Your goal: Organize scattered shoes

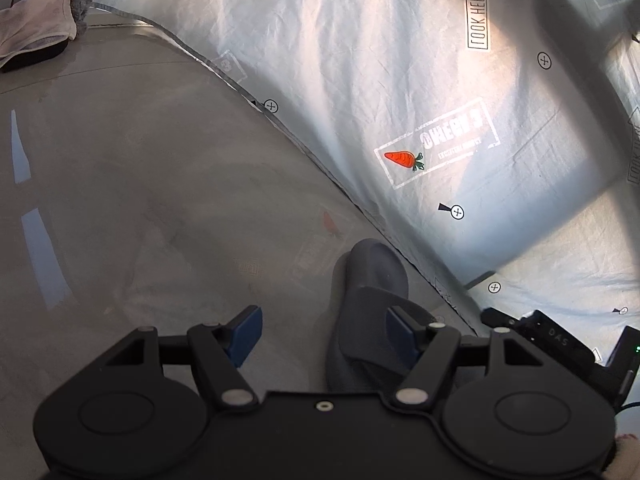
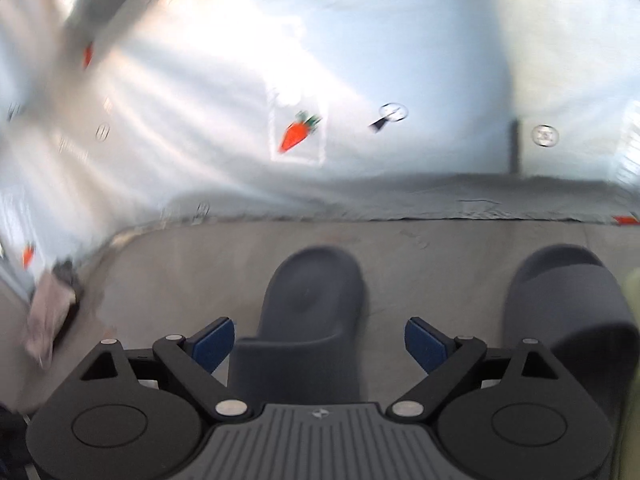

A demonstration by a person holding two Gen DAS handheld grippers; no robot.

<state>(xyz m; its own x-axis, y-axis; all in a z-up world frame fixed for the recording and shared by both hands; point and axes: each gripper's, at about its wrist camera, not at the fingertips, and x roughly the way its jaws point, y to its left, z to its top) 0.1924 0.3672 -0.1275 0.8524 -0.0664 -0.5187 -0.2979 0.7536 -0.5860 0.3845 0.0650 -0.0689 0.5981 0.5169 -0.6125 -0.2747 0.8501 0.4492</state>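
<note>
Slides lie on the floor (image 2: 440, 248): one grey slide (image 2: 304, 320) between the gaping, down-tilted right tongs (image 2: 320, 346), unclamped; left tongs (image 1: 320, 334) also apart.

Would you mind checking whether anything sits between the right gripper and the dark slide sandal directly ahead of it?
Nothing visible does. The right gripper is open, with the dark slide sandal between its fingers; a second sandal lies off to the right.
</note>
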